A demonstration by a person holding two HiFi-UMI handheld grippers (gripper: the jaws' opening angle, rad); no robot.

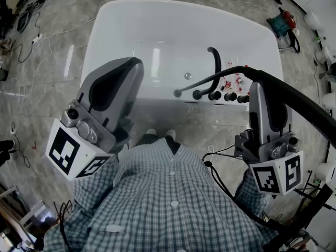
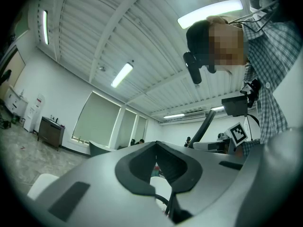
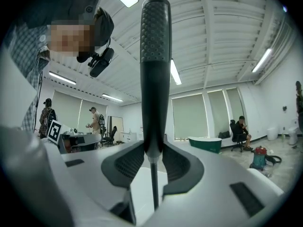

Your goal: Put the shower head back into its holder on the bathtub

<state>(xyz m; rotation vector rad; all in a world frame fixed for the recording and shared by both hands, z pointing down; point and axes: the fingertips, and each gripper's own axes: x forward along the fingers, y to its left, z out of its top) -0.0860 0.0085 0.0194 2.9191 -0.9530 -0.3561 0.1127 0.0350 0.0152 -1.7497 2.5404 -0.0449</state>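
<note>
My right gripper [image 1: 257, 86] is shut on the black shower head [image 1: 294, 101], which slants up and to the right close to the head camera. In the right gripper view the wand [image 3: 155, 70] stands upright between the pads of that gripper [image 3: 152, 155]. Its thin hose [image 1: 210, 80] runs down to the black fittings [image 1: 198, 94] on the near rim of the white bathtub [image 1: 121, 25]. A curved black spout [image 1: 214, 62] and knobs [image 1: 229, 96] stand there too. My left gripper [image 1: 131, 64] [image 2: 158, 167] is raised left of them, shut and empty.
The person's checked shirt and shoes [image 1: 160, 134] fill the bottom of the head view. Cables [image 1: 37, 35] lie on the marble floor left of the tub. A red tool [image 1: 283, 22] sits at the back right. Other people stand far off in the room [image 3: 47, 115].
</note>
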